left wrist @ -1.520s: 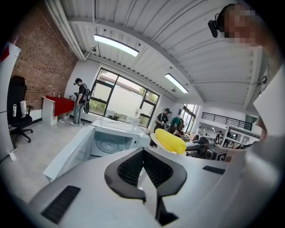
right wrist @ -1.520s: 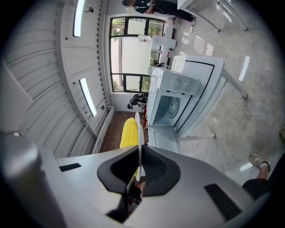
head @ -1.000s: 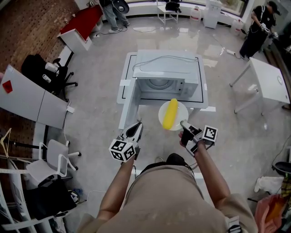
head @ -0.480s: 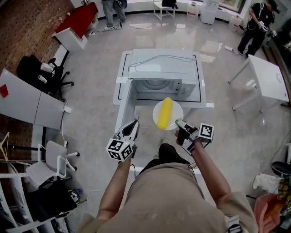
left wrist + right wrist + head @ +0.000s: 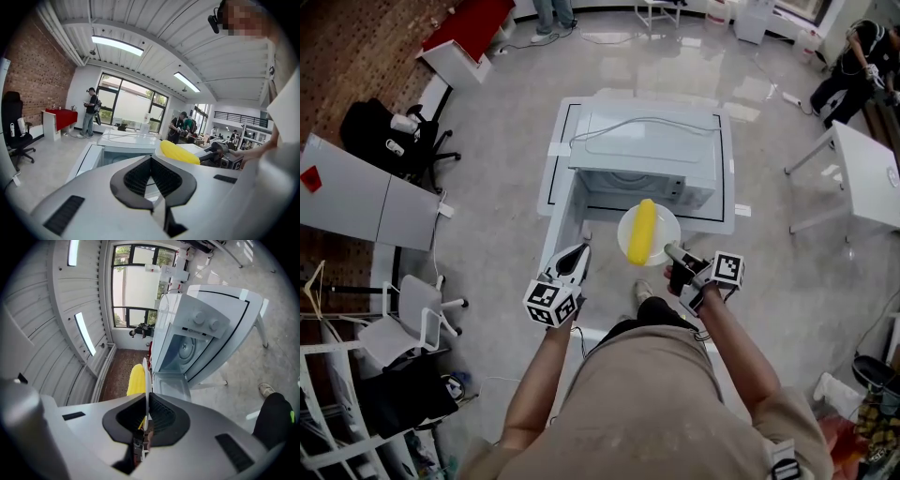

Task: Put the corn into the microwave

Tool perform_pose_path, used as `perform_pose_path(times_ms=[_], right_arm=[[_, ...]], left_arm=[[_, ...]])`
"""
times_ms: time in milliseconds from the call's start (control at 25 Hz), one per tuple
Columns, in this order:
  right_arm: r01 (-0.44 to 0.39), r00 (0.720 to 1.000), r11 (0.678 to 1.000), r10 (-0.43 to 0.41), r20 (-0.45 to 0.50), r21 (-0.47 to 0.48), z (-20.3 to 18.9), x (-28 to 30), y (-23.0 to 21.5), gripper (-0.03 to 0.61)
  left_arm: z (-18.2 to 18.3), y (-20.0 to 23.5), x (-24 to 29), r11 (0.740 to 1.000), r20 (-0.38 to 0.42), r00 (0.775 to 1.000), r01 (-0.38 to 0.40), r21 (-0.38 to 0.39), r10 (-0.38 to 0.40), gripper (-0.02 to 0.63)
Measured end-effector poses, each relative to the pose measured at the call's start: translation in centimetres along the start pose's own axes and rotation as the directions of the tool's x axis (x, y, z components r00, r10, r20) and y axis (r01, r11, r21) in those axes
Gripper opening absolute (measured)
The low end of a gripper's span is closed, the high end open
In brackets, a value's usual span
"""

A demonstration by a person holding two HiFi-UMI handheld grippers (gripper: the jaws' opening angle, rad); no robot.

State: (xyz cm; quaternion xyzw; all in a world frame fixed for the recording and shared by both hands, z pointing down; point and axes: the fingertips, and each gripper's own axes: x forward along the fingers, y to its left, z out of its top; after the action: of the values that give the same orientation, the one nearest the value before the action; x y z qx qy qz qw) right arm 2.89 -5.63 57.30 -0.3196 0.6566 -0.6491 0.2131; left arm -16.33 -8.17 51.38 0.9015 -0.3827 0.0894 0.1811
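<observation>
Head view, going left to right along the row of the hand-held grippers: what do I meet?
First the left hand-held gripper → corn lying on its plate → right hand-held gripper, shut on the plate's rim.

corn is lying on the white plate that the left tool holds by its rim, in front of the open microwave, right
Not quite: the right tool, not the left, holds the white plate by its rim. The right gripper view shows its jaws shut on the plate's edge, the corn lying on it, the open microwave ahead. The left tool holds nothing.
</observation>
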Motion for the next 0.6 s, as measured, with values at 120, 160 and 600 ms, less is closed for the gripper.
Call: perform_pose_path(times_ms=[120, 160, 600], right_arm=[[-0.002, 1.0, 1.0, 0.002, -0.029, 0.001, 0.5, 0.8, -0.7, 0.017], [-0.001, 0.999, 1.0, 0.001, -0.037, -0.002, 0.7, 1.0, -1.0, 0.017], [-0.002, 0.993, 1.0, 0.002, -0.114, -0.003, 2.7, 4.2, -5.2, 0.017]], left_arm=[[0.0, 0.4, 0.7, 1.0, -0.01, 1.0, -0.02, -0.016, 0.02, 0.006], [0.0, 0.4, 0.9, 1.0, -0.01, 1.0, -0.024, -0.018, 0.024, 0.005], [-1.7, 1.5, 3.9, 0.996, -0.003, 0.997, -0.079, -0.036, 0.079, 0.006]])
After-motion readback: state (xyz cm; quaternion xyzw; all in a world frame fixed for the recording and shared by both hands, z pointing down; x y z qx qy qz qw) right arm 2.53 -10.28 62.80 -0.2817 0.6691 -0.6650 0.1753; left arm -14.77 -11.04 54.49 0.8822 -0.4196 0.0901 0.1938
